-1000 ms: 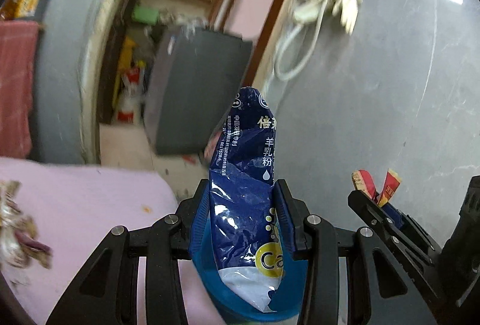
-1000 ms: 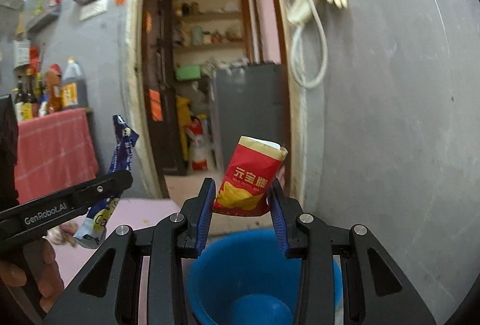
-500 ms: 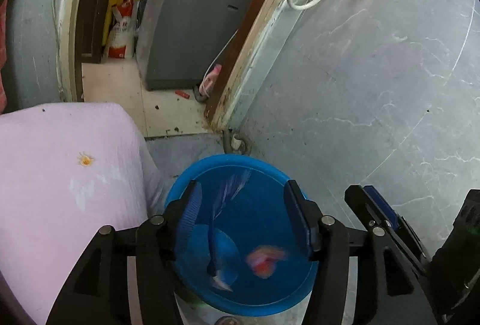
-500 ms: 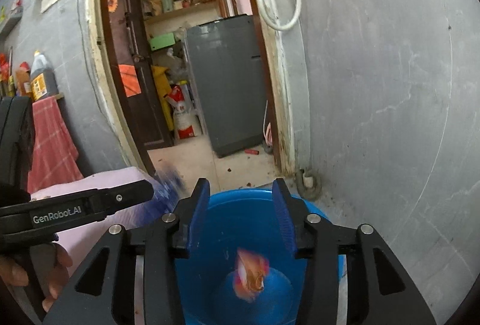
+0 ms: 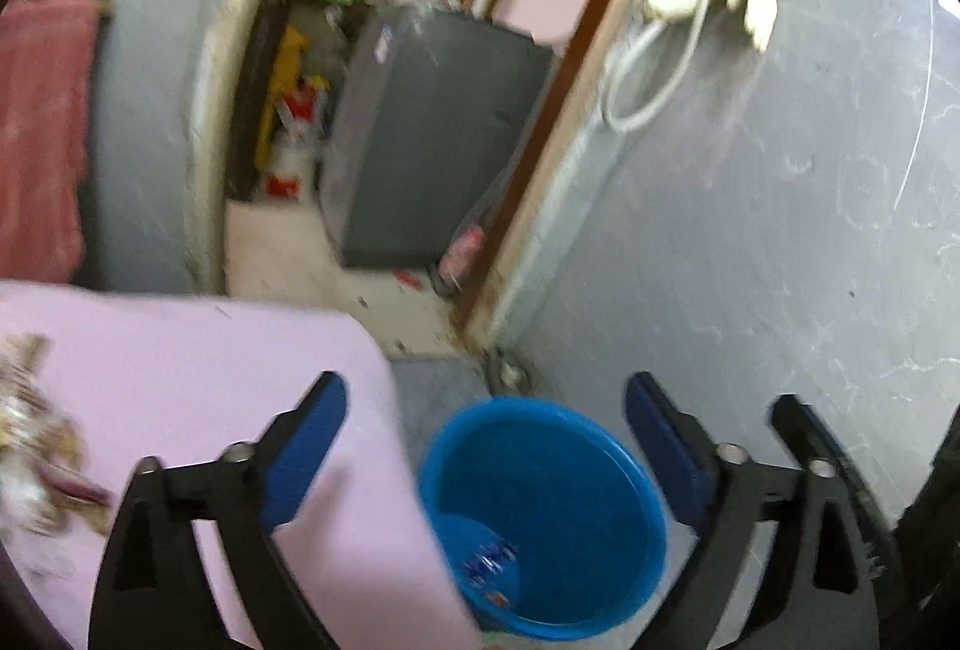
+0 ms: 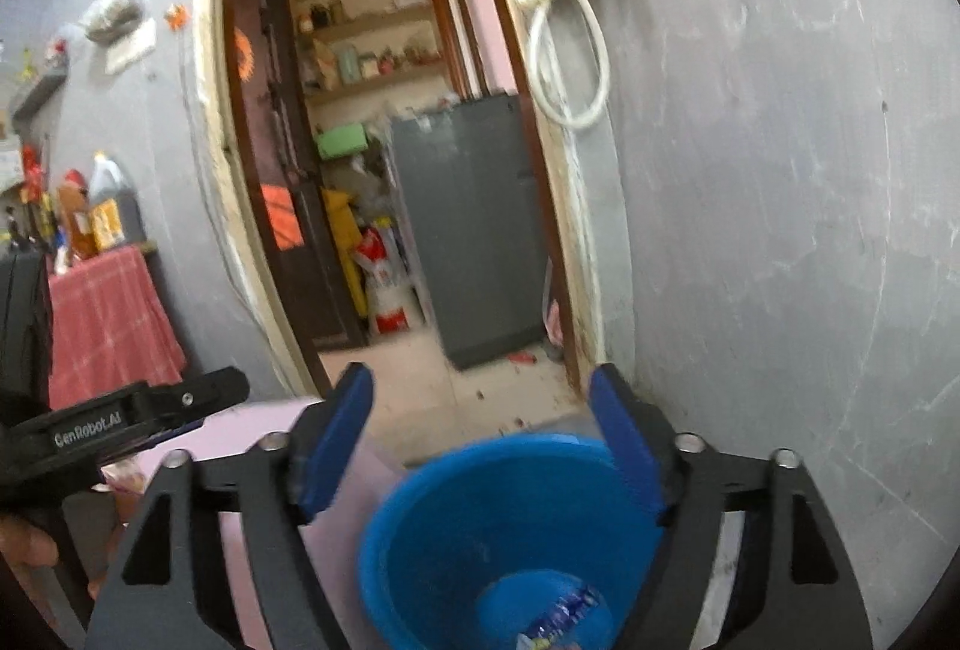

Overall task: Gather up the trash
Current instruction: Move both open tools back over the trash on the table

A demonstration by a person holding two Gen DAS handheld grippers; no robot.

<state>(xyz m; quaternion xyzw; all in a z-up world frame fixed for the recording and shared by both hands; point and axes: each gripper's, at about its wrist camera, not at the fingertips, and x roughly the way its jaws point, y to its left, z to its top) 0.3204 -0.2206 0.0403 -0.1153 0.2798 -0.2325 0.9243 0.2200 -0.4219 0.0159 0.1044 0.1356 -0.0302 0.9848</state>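
Wrappers [image 5: 487, 560] in blue bucket [image 5: 624, 446]; grippers empty

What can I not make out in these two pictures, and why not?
- Red wrapper: not findable in the blue bucket in the right wrist view; the frame edge cuts the bottom off.
- Blue wrapper: print blurred, left wrist view.
- Litter on the pink cloth: blurred, cut off.

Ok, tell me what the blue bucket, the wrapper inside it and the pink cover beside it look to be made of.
Blue bucket: probably moulded plastic; smooth, evenly coloured wall with a slight sheen.
Wrapper: likely plastic or foil film; glossy, printed and crumpled, though blurred.
Pink cover: seemingly soft cloth; matte, draping over the edge next to the bucket. The weave is too blurred to judge.
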